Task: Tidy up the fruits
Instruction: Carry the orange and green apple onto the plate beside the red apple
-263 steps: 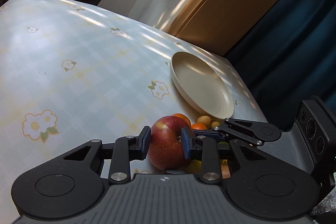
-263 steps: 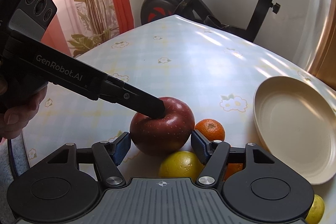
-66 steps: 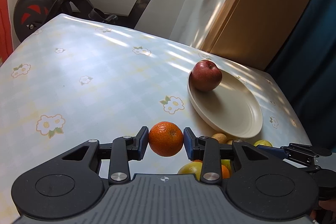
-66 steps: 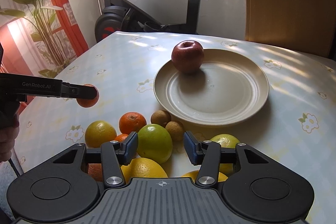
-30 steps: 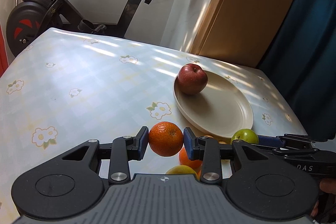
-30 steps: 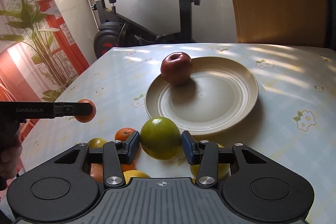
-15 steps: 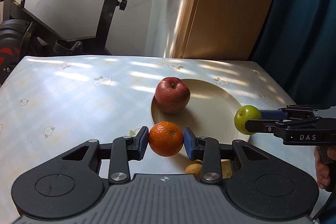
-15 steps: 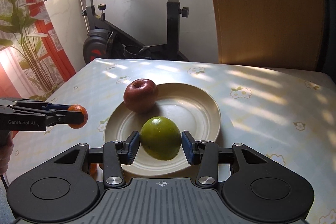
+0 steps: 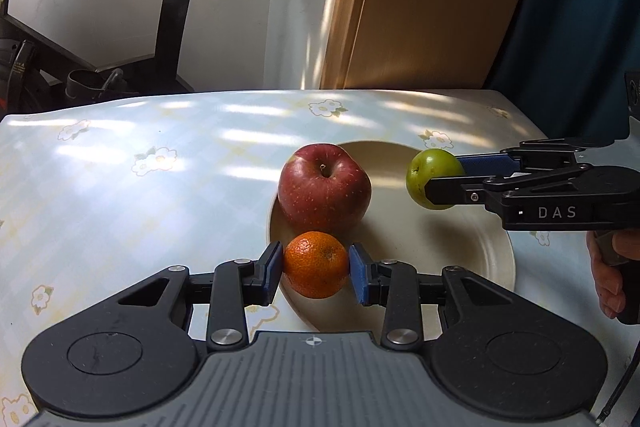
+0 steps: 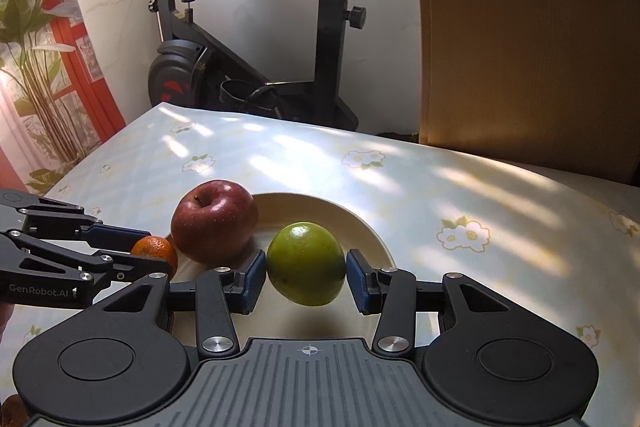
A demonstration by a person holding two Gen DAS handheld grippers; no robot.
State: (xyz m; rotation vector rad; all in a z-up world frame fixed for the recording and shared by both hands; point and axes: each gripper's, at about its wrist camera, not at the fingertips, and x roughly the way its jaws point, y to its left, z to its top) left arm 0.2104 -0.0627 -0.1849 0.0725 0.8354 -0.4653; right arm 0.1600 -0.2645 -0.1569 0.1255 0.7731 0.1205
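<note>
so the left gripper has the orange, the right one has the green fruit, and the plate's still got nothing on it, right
Not quite: the plate already holds a red apple, as the right wrist view shows. The left gripper does hold the orange, and the right gripper the green fruit.

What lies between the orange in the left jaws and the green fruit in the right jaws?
Only bare plate, seen in the left wrist view; the red apple sits just behind that line.
</note>
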